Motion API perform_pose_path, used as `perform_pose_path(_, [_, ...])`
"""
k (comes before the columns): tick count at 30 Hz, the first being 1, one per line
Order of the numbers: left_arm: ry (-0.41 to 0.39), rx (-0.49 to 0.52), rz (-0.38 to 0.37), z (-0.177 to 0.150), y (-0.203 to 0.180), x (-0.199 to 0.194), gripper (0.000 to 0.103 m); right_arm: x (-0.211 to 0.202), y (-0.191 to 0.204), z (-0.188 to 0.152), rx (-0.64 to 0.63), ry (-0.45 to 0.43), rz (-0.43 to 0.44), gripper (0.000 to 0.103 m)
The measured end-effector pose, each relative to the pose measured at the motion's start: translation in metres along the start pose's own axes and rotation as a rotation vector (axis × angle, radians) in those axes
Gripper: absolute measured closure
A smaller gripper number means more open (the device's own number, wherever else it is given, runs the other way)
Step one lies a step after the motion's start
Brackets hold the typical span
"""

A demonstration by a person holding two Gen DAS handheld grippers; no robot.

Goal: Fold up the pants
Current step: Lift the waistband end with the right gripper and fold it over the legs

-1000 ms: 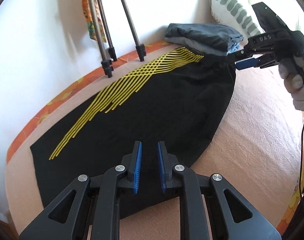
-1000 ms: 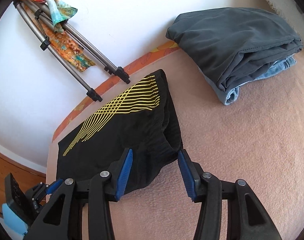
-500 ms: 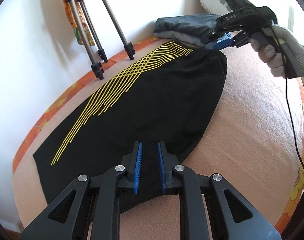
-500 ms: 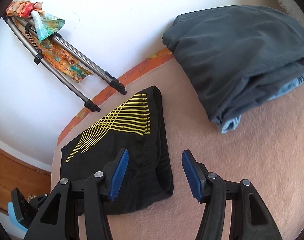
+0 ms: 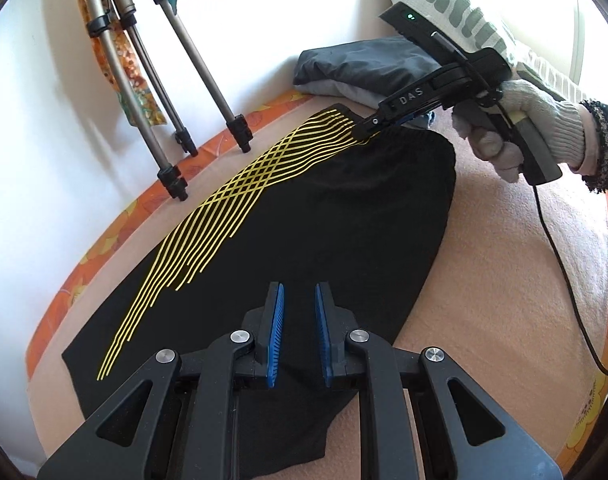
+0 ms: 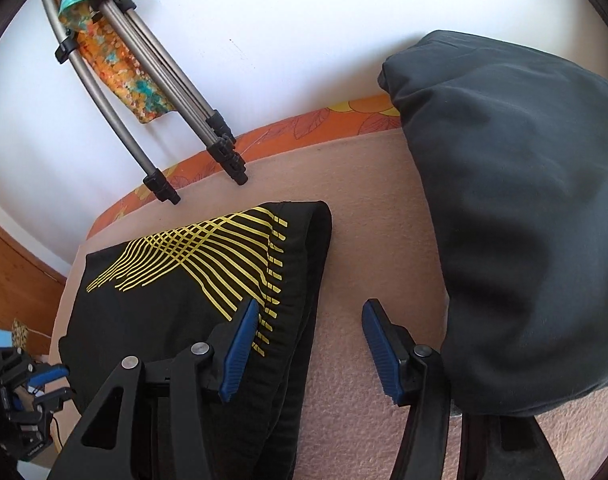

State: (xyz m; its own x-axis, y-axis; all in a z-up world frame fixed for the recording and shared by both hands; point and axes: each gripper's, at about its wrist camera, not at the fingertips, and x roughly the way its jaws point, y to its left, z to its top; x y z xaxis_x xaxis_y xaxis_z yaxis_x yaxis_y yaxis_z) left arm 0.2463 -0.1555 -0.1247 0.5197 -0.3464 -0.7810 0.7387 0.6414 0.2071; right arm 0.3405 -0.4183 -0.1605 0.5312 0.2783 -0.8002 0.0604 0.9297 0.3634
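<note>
Black pants (image 5: 304, 216) with yellow line print lie flat on the peach blanket (image 5: 503, 280). They also show in the right wrist view (image 6: 176, 312). My left gripper (image 5: 298, 316) hovers over the near hem, its jaws a narrow gap apart and holding nothing. My right gripper (image 6: 309, 328) is open wide and straddles the waistband edge, with one finger (image 6: 240, 344) over the print. In the left wrist view the right gripper (image 5: 367, 124) sits at the far waistband corner, held by a gloved hand (image 5: 531, 128).
A folded dark grey garment stack (image 6: 515, 200) lies right beside the right gripper, also seen far back in the left wrist view (image 5: 363, 68). Tripod legs (image 5: 176, 112) stand on the orange bed edge by the white wall. A patterned pillow (image 5: 455, 12) lies behind.
My right gripper has moved from the near waistband corner to the far corner by the print, staying open. My left gripper has stayed over the hem.
</note>
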Motion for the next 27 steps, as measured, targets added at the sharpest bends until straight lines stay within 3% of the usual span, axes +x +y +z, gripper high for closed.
perform_pose_path(2, [0.009, -0.016, -0.007, 0.001, 0.001, 0.008, 0.088, -0.005, 0.0, -0.004, 0.005, -0.021, 0.005, 0.051])
perform_pose_path(10, [0.03, -0.01, -0.019, 0.0, -0.008, 0.028, 0.088, 0.002, 0.005, -0.005, 0.028, -0.018, 0.048, 0.051])
perform_pose_path(15, [0.019, -0.015, -0.018, 0.0, -0.004, 0.024, 0.088, 0.007, 0.02, -0.011, -0.05, -0.024, 0.054, 0.055])
perform_pose_path(16, [0.012, -0.022, -0.016, 0.0, -0.002, 0.021, 0.088, 0.008, 0.021, -0.011, -0.056, -0.024, 0.05, 0.061])
perform_pose_path(17, [0.004, -0.03, -0.012, 0.001, 0.0, 0.018, 0.088, 0.009, 0.021, -0.011, -0.054, -0.019, 0.056, 0.076])
perform_pose_path(20, [-0.017, -0.059, 0.001, 0.002, 0.008, 0.014, 0.088, 0.011, 0.017, -0.011, -0.021, -0.004, 0.085, 0.086])
perform_pose_path(24, [-0.018, -0.043, 0.046, 0.002, 0.012, 0.018, 0.088, 0.008, 0.015, -0.007, 0.04, 0.018, 0.111, 0.093])
perform_pose_path(27, [0.012, -0.072, 0.016, -0.002, 0.015, 0.03, 0.088, 0.001, 0.015, 0.0, 0.101, 0.029, 0.137, 0.097])
